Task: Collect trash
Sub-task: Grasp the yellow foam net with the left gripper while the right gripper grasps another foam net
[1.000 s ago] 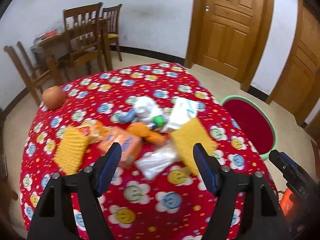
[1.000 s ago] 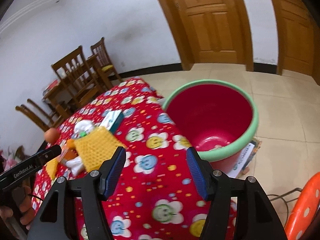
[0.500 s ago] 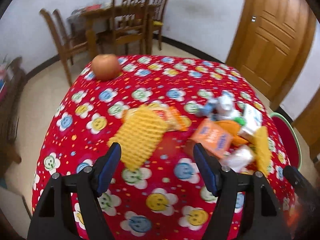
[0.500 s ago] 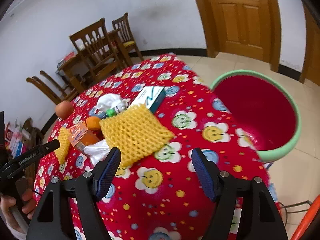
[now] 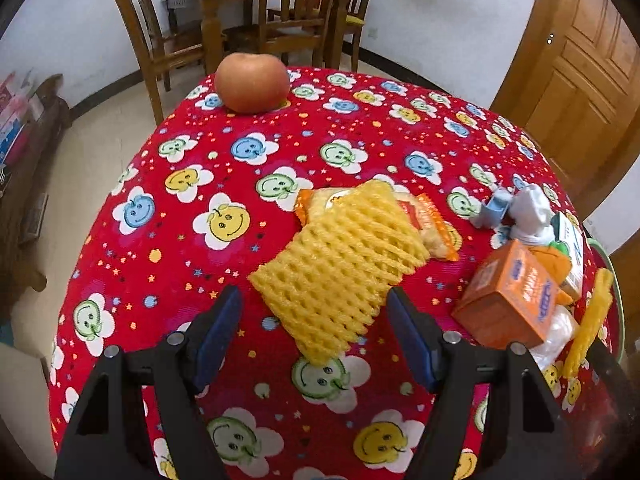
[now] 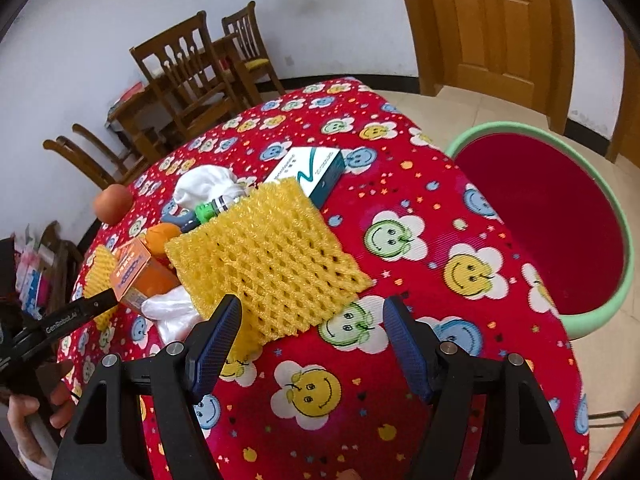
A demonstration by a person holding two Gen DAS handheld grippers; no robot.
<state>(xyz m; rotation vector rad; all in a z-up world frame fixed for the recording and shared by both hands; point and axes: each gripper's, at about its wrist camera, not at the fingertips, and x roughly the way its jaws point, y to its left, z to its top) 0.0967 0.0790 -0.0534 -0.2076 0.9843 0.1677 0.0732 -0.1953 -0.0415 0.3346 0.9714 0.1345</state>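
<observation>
Trash lies on a red smiley tablecloth [image 5: 248, 176]. My left gripper [image 5: 314, 332] is open, just in front of a yellow foam net [image 5: 340, 264] that lies over an orange snack wrapper [image 5: 434, 226]. An orange carton [image 5: 516, 300] sits to its right. My right gripper [image 6: 312, 332] is open, just in front of a second yellow foam net [image 6: 268, 256]. Behind it lie a white-and-teal box [image 6: 310, 170], crumpled white paper [image 6: 206, 188], a clear plastic bag [image 6: 172, 312] and the orange carton [image 6: 134, 270]. A red bin with a green rim [image 6: 560, 220] stands right of the table.
An apple [image 5: 252, 76] sits at the table's far edge, also in the right wrist view [image 6: 113, 203]. Wooden chairs and a table [image 5: 260, 20] stand behind. A wooden door [image 6: 496, 28] is at the back right. The left gripper's body [image 6: 60, 320] shows at the left.
My left gripper has swung left and closed in on the left foam net. My right gripper has turned from the bin toward the table and come close to the right foam net.
</observation>
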